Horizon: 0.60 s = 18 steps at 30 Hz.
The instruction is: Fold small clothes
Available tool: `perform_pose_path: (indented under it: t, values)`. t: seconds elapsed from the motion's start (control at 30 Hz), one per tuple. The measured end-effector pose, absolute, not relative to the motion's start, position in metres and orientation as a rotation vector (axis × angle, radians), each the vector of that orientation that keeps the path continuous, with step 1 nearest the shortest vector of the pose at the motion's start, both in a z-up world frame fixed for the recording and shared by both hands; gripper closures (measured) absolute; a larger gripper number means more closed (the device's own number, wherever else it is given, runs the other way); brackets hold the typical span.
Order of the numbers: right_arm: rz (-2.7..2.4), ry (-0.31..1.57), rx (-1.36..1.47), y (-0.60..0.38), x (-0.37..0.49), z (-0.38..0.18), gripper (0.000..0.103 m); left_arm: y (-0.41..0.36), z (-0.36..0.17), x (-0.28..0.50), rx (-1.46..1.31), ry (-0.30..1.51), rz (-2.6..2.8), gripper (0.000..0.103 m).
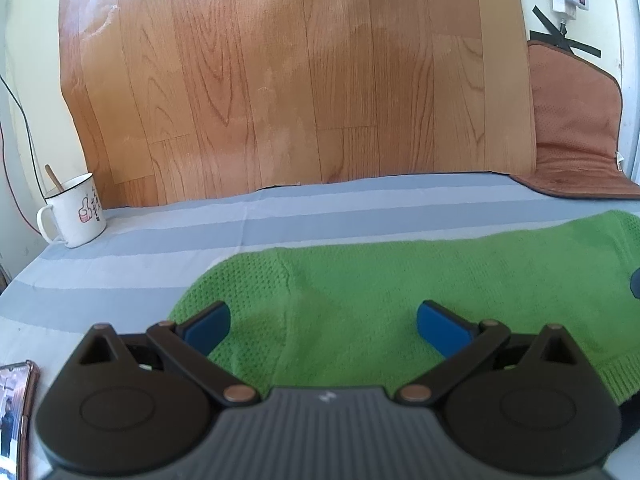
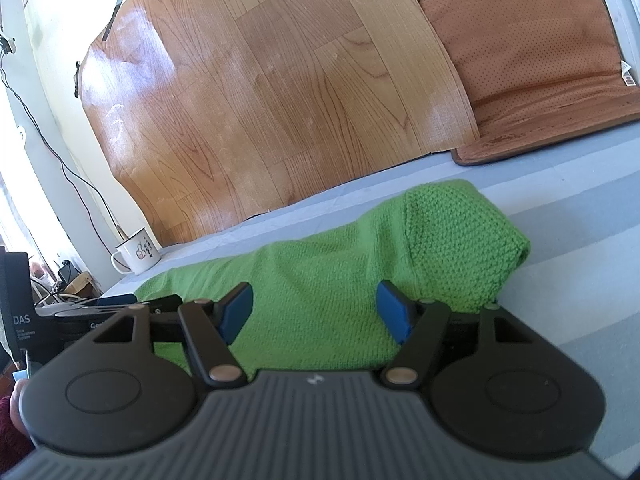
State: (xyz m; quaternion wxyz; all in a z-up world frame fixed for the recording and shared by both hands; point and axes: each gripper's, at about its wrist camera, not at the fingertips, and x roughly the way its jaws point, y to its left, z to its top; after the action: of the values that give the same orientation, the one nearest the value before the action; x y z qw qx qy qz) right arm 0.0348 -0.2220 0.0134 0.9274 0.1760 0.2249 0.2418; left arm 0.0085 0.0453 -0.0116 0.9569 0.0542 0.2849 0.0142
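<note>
A green knitted garment (image 1: 380,292) lies folded lengthwise on the grey striped cloth (image 1: 160,248). It also shows in the right wrist view (image 2: 340,280), with a rounded folded end at the right. My left gripper (image 1: 323,330) is open, its blue pads spread over the garment's left part. My right gripper (image 2: 316,312) is open, its blue pads spread over the garment's right part. Nothing is held. The left gripper's black body (image 2: 120,304) shows at the garment's far left in the right wrist view.
A white enamel mug (image 1: 74,214) with a stick in it stands at the back left; it also shows in the right wrist view (image 2: 138,256). A wood-pattern sheet (image 1: 280,80) leans behind. A brown cushion (image 1: 572,128) stands at the back right. A phone (image 1: 16,412) lies front left.
</note>
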Motion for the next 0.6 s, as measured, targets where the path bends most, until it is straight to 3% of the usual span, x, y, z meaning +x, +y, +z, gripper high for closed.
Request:
perform_pose_path:
  t: [0.6]
  values:
    - [0.493,0.462,0.359,-0.2216,0.0345,0.0128,0.032,0.045,-0.0108,0.0088,0.111,0.581,0.029,0.0]
